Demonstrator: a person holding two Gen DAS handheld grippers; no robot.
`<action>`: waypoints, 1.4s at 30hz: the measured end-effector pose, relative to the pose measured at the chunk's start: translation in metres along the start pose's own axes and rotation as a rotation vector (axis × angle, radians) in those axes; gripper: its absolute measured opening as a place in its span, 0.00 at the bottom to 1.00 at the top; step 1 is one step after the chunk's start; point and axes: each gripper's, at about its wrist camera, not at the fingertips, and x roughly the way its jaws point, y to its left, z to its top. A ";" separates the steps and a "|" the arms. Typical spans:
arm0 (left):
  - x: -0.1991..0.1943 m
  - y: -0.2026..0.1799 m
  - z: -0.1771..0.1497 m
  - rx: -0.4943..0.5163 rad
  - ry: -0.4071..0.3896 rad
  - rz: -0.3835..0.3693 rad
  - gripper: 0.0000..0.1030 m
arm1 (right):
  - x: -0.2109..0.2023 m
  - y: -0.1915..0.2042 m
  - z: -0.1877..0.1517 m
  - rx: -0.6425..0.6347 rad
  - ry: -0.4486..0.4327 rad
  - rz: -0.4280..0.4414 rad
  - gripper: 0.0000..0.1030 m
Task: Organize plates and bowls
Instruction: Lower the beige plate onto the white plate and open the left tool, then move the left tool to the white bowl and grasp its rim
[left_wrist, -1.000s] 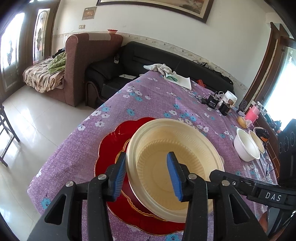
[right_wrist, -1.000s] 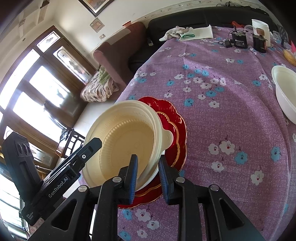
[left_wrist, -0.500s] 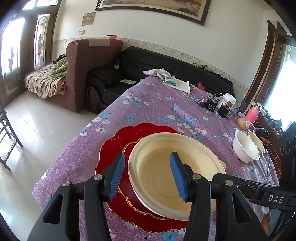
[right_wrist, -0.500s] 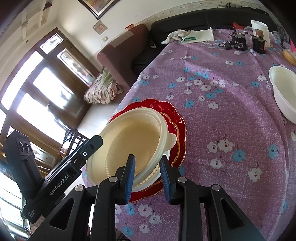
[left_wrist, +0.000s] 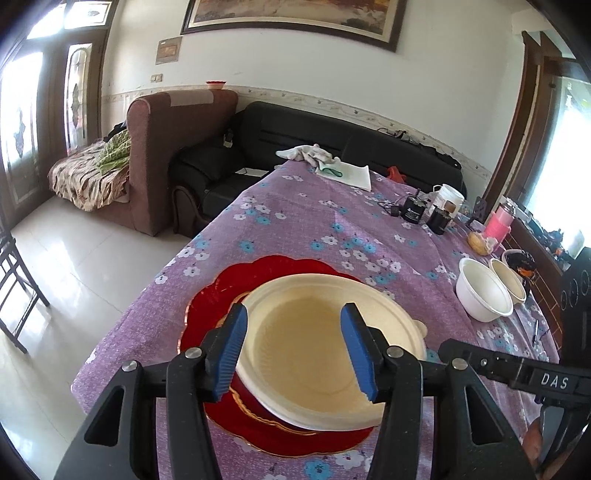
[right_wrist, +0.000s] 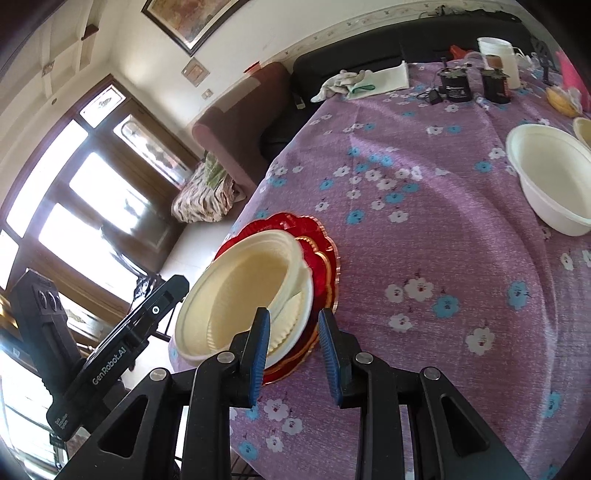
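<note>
Item: left gripper (left_wrist: 293, 347). Jaws spread wide, holding nothing; blue pads stand either side of the cream plate, above its near rim and apart from it.

Item: right gripper (right_wrist: 293, 356). Jaws parted, holding nothing; poised over the near right edge of the plate stack, rim just ahead of the left pad. Contact cannot be told.

Item: cream plate (left_wrist: 325, 350), also (right_wrist: 240, 291). Round, shallow, ribbed wall, small tab on its right rim. Sits on top of the stack at the near left corner of the table, tilted a little rather than nested flat in the right wrist view. A second cream plate (right_wrist: 295, 310) shows beneath it there.

Item: red plate (left_wrist: 221, 295), also (right_wrist: 327, 258). Scalloped, gold-edged, bottom of the stack, resting on the purple flowered tablecloth (left_wrist: 314, 221).

Item: white bowl (left_wrist: 482, 293), also (right_wrist: 550, 177). Upright, on the right side of the table, well apart from the stack. A second bowl (left_wrist: 509, 278) stands just beyond it, touching or nearly so.

Governing relation: bowls lie right and farther off than the stack, so the right gripper is judged nearer to them; the left sits squarely over the plates.

Far end: folded cloth (left_wrist: 347, 173), dark jars (left_wrist: 413, 210), pink bottle (left_wrist: 498, 221).
</note>
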 end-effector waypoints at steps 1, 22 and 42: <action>0.000 -0.004 0.000 0.008 0.001 -0.001 0.51 | -0.002 -0.003 0.000 0.005 -0.005 0.000 0.29; 0.023 -0.038 -0.020 0.103 0.025 0.065 0.53 | -0.042 -0.064 -0.002 0.117 -0.080 0.012 0.29; 0.008 -0.058 -0.020 0.155 -0.011 0.039 0.56 | -0.057 -0.084 -0.001 0.146 -0.114 0.006 0.29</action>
